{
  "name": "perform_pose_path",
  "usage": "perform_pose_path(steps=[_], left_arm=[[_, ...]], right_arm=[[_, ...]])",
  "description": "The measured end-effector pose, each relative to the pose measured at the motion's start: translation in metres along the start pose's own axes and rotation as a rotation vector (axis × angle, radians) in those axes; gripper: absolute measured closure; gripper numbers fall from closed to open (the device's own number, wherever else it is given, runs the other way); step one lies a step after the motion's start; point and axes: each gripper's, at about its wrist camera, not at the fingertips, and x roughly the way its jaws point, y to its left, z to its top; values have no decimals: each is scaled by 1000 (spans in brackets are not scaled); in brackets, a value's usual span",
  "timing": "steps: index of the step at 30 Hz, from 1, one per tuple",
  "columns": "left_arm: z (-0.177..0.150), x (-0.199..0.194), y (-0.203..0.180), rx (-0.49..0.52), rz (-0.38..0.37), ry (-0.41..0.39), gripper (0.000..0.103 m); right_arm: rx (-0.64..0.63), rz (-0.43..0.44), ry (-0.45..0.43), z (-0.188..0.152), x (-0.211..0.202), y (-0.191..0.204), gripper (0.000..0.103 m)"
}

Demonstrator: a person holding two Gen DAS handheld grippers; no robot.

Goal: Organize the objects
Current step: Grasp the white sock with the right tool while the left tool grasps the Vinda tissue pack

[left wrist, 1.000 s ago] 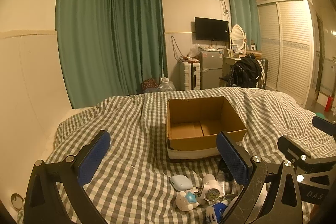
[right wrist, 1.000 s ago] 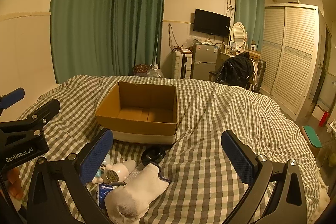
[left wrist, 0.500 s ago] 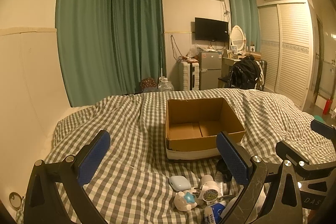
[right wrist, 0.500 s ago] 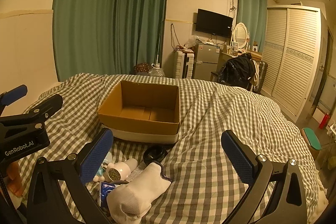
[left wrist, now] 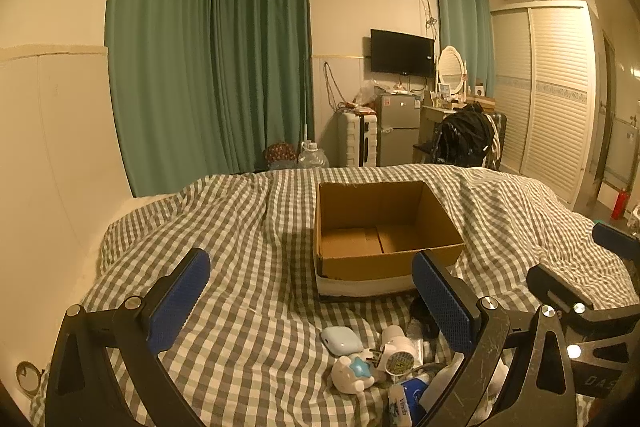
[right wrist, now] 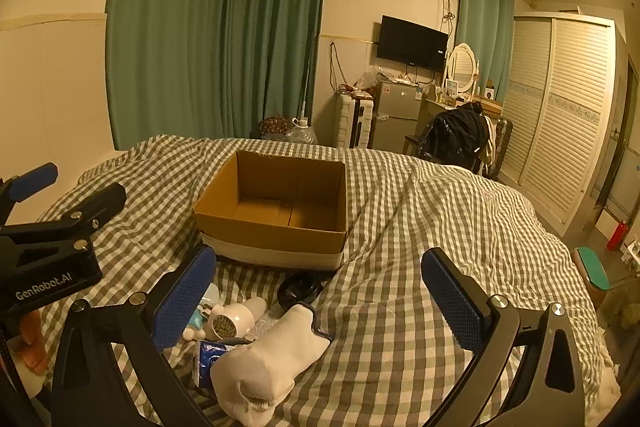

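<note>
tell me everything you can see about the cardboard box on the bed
The cardboard box is brown corrugated card, open-topped and empty, its bottom flaps meeting in a seam. A pale band runs around its base. It sits upright on the checked bedspread, beyond the pile of small items. Neither gripper touches it.

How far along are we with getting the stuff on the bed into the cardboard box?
Done: nothing; the cardboard box looks empty in both views. In hand: nothing; the left gripper and right gripper are both open, above the bed. Left: the whole pile in front of the box, including the white sock, pale blue case, white plug adapter, small white figure and blue packet.
</note>
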Motion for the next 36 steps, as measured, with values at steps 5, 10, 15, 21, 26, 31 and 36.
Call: perform_pose_path(steps=[5,10,15,21,26,31,36], left_arm=[[1,-9,5,-15,-5,-11,0],[0,-14,10,-18,-16,-7,0],[-7,-19,14,-15,-37,3,0],[-19,-17,20,1,-38,38,0],[-44,5,19,3,-49,149,0],[-75,31,7,35,-64,259,1],[-97,54,-3,64,-46,344,5]], right_arm=[[-18,14,-8,5,-11,7,0],[-36,19,-9,7,-21,13,0],[-45,20,-3,7,-28,17,0],[-40,57,56,-4,-24,18,3],[-37,89,168,-29,-1,18,8],[21,136,307,-55,34,15,16],[47,196,424,-81,71,22,28]])
